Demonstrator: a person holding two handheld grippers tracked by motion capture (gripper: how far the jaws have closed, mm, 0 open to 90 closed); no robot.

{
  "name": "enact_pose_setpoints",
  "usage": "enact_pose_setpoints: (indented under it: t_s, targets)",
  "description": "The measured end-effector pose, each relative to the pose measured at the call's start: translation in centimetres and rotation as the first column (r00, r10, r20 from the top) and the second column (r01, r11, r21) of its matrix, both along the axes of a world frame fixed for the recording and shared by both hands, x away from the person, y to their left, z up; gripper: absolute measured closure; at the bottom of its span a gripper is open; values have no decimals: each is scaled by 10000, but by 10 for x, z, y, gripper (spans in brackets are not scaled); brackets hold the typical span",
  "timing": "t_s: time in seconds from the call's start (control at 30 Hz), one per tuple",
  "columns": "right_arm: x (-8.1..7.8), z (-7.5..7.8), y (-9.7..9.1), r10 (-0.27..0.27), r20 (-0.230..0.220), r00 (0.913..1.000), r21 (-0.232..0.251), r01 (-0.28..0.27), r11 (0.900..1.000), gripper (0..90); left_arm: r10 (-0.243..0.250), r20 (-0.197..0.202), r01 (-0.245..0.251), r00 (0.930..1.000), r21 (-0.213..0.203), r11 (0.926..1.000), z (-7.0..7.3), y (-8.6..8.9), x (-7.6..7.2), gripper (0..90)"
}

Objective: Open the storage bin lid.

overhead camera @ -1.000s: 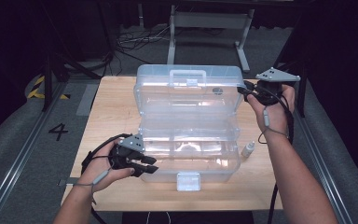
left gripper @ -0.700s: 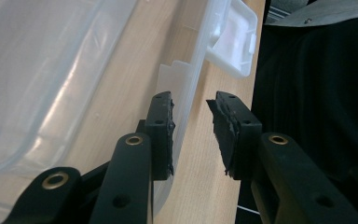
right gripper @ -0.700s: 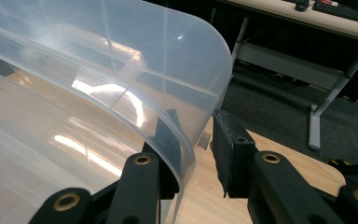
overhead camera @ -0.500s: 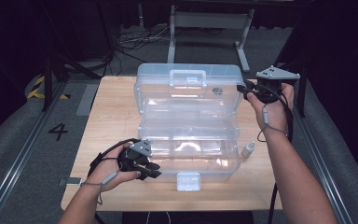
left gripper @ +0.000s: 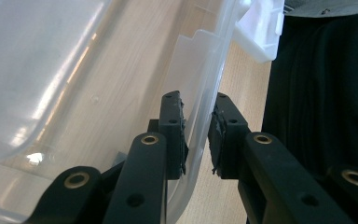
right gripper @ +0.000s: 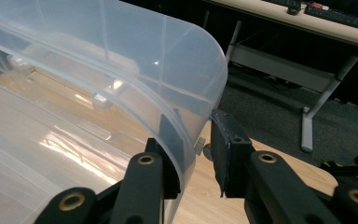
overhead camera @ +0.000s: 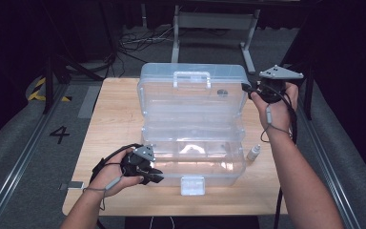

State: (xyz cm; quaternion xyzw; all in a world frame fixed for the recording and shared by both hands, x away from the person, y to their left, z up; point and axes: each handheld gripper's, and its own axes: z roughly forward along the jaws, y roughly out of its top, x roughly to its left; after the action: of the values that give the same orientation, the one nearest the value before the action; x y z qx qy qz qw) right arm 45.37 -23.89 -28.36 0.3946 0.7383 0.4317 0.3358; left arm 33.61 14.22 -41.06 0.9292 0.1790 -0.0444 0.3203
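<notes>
L gripper (overhead camera: 156,177) closing astride clear plastic box (overhead camera: 195,157) wall, R gripper (right gripper: 198,140) straddling lid (overhead camera: 190,93) rim, neither clamped; floor "4" (overhead camera: 59,135).

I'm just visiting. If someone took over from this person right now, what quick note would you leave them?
Left hand-held gripper: at the clear box front-left corner, jaws astride its wall, just been closing, not clamped yet.
Right hand-held gripper: jaws astride the open lid at its right edge, a gap at one pad.
Small bottle: stands on the table, right of the box.
Done: lid up.
Left: probably firm up both grips.
</notes>
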Motion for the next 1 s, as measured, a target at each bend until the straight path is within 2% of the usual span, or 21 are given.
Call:
enact_pose_setpoints:
  t_s: [0.53,1.0]
  targets:
    - [20,1,3,-214,-215,9995,-151,211,9997,772,3,-236,-6,9997,-103,9999,-4,1,3,766]
    - [35,-5,3,-397,-113,9991,154,398,9991,794,-15,-279,11,9996,-157,9999,-5,2,3,764]
